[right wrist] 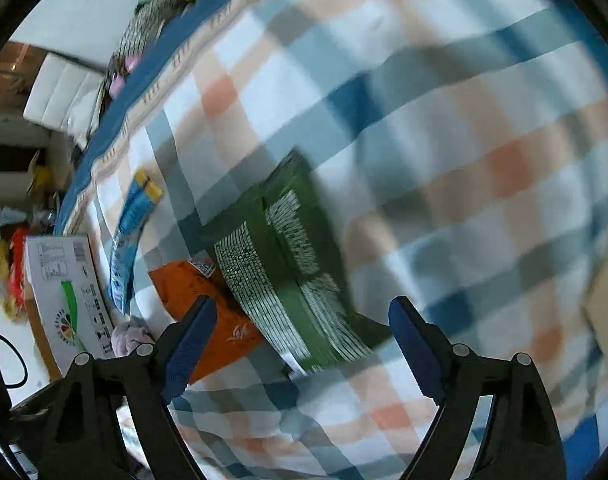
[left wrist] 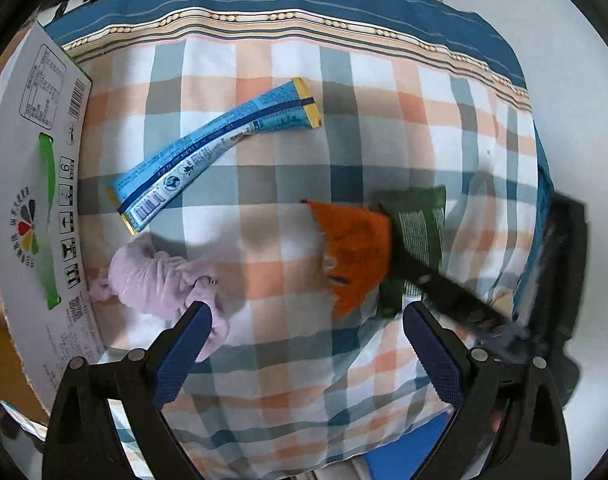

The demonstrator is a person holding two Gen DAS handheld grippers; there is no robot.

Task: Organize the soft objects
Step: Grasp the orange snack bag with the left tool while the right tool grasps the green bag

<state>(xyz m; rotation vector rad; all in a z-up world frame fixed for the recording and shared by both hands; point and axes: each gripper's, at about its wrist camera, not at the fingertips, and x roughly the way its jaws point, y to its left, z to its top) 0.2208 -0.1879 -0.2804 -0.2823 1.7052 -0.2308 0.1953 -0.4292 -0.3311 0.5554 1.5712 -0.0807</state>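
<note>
On the checked bedsheet [left wrist: 287, 80] lie a long blue snack packet [left wrist: 215, 144], a crumpled lilac cloth [left wrist: 159, 280], an orange cloth [left wrist: 356, 252] and a dark green packet [left wrist: 416, 236]. My left gripper [left wrist: 306, 312] is open and empty above the sheet, between the lilac cloth and the orange cloth. My right gripper [right wrist: 299, 308] is open and empty, just above the green packet [right wrist: 287, 272] and the orange cloth [right wrist: 199, 292]; its finger also shows, blurred, in the left wrist view [left wrist: 464, 304]. The right wrist view is motion-blurred.
A white cardboard box flap [left wrist: 39, 184] stands along the left edge of the sheet, also in the right wrist view [right wrist: 67, 292]. A blue striped border [left wrist: 263, 4] edges the far side. Clutter and a white cushion [right wrist: 63, 96] lie beyond the bed.
</note>
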